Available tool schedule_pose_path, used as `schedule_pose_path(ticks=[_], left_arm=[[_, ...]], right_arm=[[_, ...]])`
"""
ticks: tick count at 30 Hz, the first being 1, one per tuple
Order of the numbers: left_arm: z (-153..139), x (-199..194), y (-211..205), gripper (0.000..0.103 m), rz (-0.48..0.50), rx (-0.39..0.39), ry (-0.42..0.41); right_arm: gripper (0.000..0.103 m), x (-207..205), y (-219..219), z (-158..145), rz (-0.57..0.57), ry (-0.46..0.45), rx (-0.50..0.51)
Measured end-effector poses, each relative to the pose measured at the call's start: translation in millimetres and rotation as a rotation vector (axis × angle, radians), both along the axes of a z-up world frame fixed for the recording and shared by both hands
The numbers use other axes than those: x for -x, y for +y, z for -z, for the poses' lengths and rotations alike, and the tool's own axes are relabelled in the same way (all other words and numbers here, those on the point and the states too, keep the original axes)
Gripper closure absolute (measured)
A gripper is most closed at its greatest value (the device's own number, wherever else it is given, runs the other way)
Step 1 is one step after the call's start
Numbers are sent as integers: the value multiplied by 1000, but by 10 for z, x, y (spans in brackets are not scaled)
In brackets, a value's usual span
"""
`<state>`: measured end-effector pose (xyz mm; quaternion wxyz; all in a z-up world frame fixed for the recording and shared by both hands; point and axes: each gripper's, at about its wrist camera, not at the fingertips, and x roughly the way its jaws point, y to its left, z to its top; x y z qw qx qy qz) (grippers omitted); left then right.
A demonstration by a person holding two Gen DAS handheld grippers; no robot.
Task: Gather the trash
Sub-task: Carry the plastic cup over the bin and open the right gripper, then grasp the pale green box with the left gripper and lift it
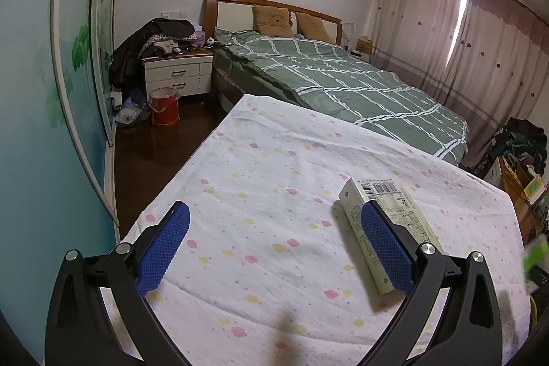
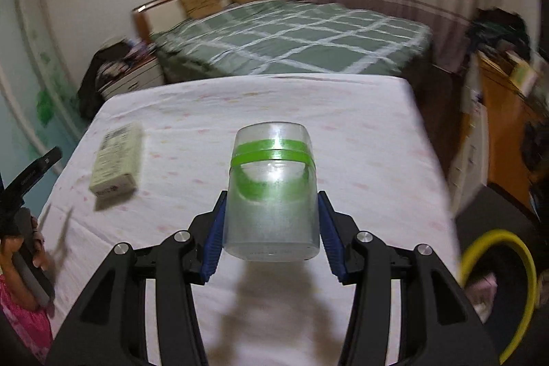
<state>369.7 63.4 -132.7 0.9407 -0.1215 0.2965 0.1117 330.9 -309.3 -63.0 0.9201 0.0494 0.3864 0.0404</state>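
A long pale cardboard box [image 1: 394, 222] with a barcode lies on the flowered white sheet [image 1: 267, 180]; it also shows in the right wrist view [image 2: 116, 160]. My left gripper [image 1: 274, 242] is open just above the sheet, its right finger [image 1: 384, 249] over the box's left side. My right gripper [image 2: 271, 228] is shut on a clear plastic cup [image 2: 271, 191] with green bands and holds it above the sheet [image 2: 360, 143]. The right wrist view is blurred.
A black bin with a yellow rim [image 2: 497, 290] stands at the sheet's right edge. A red bucket [image 1: 164, 107] stands by the white nightstand [image 1: 178, 74]. A green checked bed [image 1: 343, 84] lies beyond. A wooden cabinet [image 2: 504, 126] with clutter stands to the right.
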Motion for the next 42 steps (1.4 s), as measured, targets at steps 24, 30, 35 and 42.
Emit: schedule_pose_path(ticks=[24, 30, 35, 42], left_arm=[[-11, 29, -373, 5, 104, -98, 14], [-37, -4, -525, 4, 119, -55, 60], [-18, -102, -912, 5, 163, -67, 114], [149, -516, -1431, 4, 128, -168, 234]], right_arm=[[42, 1186, -1993, 359, 572, -35, -117], [35, 1207, -1353, 112, 467, -233, -37], [31, 1211, -1004, 21, 406, -319, 91], [29, 1170, -1035, 44, 390, -308, 85]])
